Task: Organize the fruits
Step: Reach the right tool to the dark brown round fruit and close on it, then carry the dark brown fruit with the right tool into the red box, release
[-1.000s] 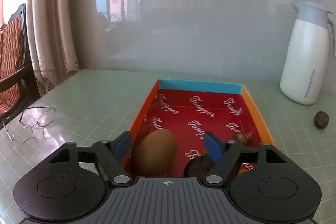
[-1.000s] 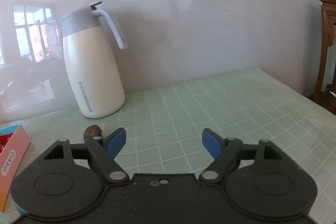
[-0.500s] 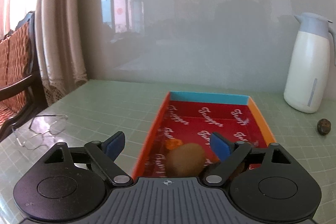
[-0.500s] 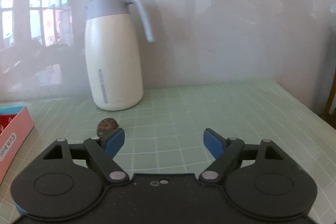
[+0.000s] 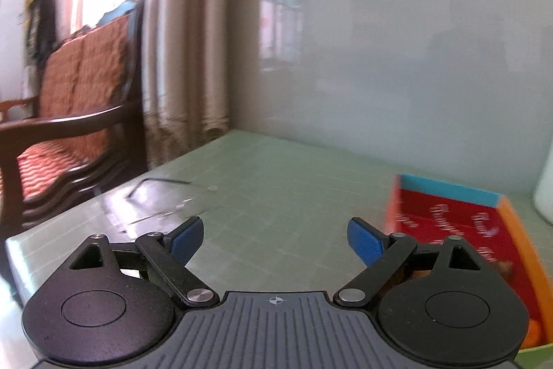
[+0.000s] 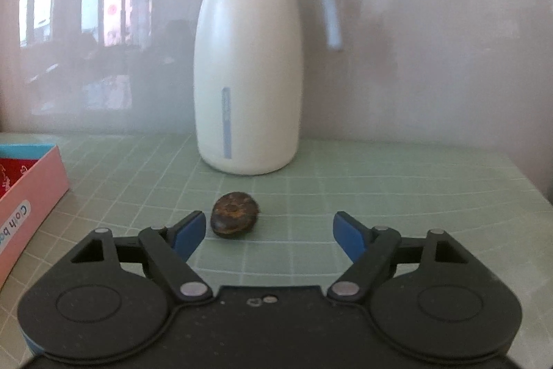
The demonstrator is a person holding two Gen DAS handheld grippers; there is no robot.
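Right now my right gripper point(image 6: 268, 230) gapes empty, the dark wrinkled fruit point(image 6: 235, 212) lying just ahead at eleven o'clock. My left gripper point(image 5: 275, 239) has just opened wider, empty, the red box point(image 5: 511, 223) at two o'clock.

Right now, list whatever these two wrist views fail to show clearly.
- Left wrist view: the box's contents are mostly hidden behind the left gripper's body; motion blurs its printing.
- Left wrist view: the glasses are smeared by blur.
- Right wrist view: the box is cut off by the left edge.
- Right wrist view: the dark fruit's kind is unclear; too small.
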